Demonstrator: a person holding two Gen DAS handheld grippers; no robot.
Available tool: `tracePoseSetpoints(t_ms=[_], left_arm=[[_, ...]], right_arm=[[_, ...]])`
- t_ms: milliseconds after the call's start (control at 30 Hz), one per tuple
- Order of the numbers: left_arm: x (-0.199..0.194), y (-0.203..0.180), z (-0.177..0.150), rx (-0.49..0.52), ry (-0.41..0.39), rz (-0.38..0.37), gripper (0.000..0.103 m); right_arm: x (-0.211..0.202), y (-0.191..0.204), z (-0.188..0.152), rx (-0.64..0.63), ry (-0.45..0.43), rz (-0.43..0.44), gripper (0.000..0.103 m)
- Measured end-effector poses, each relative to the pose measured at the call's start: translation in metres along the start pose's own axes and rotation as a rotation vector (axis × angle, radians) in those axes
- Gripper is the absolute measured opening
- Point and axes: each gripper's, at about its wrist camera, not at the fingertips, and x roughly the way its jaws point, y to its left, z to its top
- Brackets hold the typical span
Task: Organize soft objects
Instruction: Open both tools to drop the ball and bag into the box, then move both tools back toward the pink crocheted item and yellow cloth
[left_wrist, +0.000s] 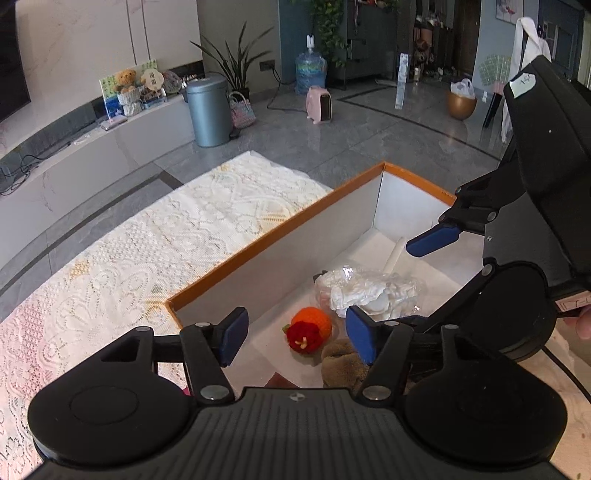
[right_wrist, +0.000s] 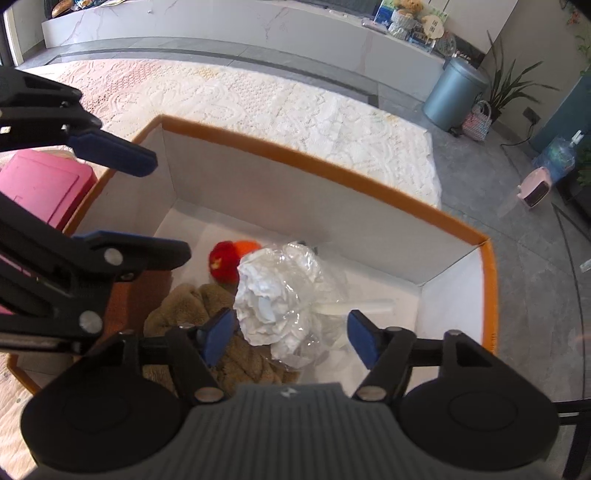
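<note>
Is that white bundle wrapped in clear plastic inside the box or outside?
Inside: the white plastic-wrapped bundle lies on the floor of the orange-rimmed white box.

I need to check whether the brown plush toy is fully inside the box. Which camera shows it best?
The right wrist view: the brown plush toy lies spread on the box floor beside the plastic-wrapped white bundle. The left wrist view shows only a small patch, mostly hidden behind the left claw.

White bundle in clear plastic (right_wrist: 280, 291) lies mid-box (right_wrist: 332, 173). Red-orange knit toy (right_wrist: 227, 260) and brown plush (right_wrist: 221, 332) lie beside it.
</note>
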Motion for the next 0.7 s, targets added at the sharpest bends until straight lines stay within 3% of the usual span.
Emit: tracePoseSetpoints(t_ms=[267,500,700], left_arm=[[-0.06,0.002,-0.016,-0.046,-0.115,0.054,0.072],[-0.115,0.004,-0.044,-0.106,-0.204,0.112,0.072],[-0.153,0.015,-0.085,-0.217,-0.257,0.173,0.072]], right_arm=[[-0.051,0.022,-0.011,0.08,-0.151,0.008,0.083],[-0.092,0.071,-0.032,0.152,-0.301,0.047,0.089],[-0.121,0.119,-0.052,0.172,-0.405,0.065,0.096]])
